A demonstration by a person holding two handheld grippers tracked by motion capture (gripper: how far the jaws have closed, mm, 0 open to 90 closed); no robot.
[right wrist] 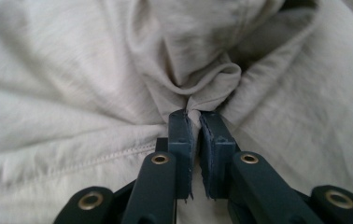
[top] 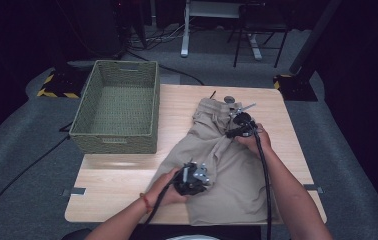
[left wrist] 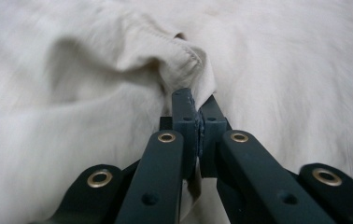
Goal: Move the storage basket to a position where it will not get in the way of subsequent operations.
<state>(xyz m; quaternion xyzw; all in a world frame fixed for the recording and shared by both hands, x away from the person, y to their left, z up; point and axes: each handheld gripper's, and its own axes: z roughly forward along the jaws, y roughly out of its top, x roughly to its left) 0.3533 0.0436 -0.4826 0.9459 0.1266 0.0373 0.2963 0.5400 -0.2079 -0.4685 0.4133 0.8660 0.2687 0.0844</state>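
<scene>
Both tongs, left [top: 193,176] and right [top: 240,122], pinch the khaki trousers [top: 227,165]; their length runs from your near edge toward the waistband.

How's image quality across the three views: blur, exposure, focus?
High view: table evenly lit, surroundings dark, soft overall. Left gripper view: shorts near-white and streaked at the edges, sharp only at the pinched hem by the left gripper. Right gripper view: steadier, weave and seam readable around the right gripper, slightly washed out.
</scene>
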